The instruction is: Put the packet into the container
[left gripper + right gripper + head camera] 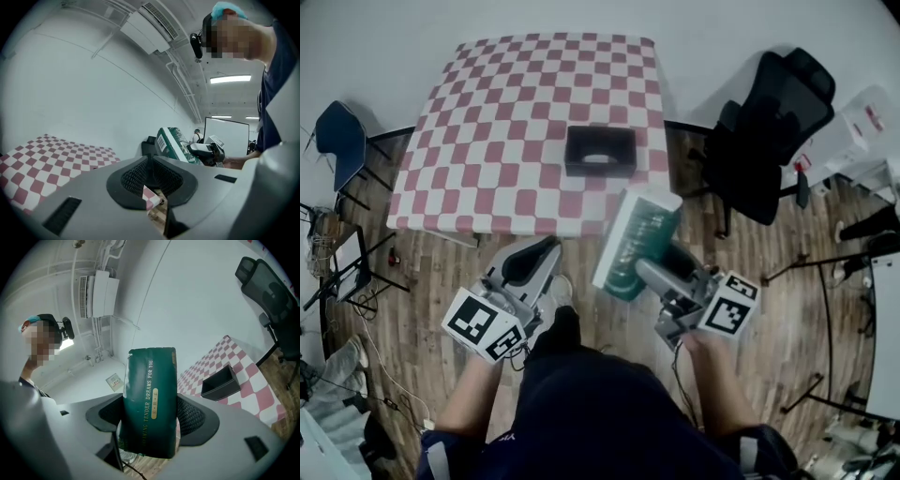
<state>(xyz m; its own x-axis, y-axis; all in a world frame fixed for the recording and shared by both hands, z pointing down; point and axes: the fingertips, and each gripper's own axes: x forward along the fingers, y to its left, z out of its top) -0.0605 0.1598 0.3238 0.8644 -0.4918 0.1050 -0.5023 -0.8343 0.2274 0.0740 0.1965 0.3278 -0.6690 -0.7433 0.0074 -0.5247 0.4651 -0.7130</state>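
Observation:
A dark green packet [635, 242] with gold lettering is clamped in my right gripper [654, 270], held above the floor just in front of the table's near edge. In the right gripper view the packet [151, 399] stands upright between the jaws, which press on both its sides. The black open container [600, 150] sits on the checked table [487, 141], right of centre, and shows as the container [219, 382] beyond the packet. My left gripper [528, 263] hangs low at the left with its jaws together on nothing. In the left gripper view, the packet [172, 143] appears to the right.
A black office chair [764, 141] stands right of the table. A blue chair [339, 139] and cables lie at the left. Tripod legs and white equipment [862, 131] crowd the right side. The person's legs and shoes are below me on the wooden floor [422, 281].

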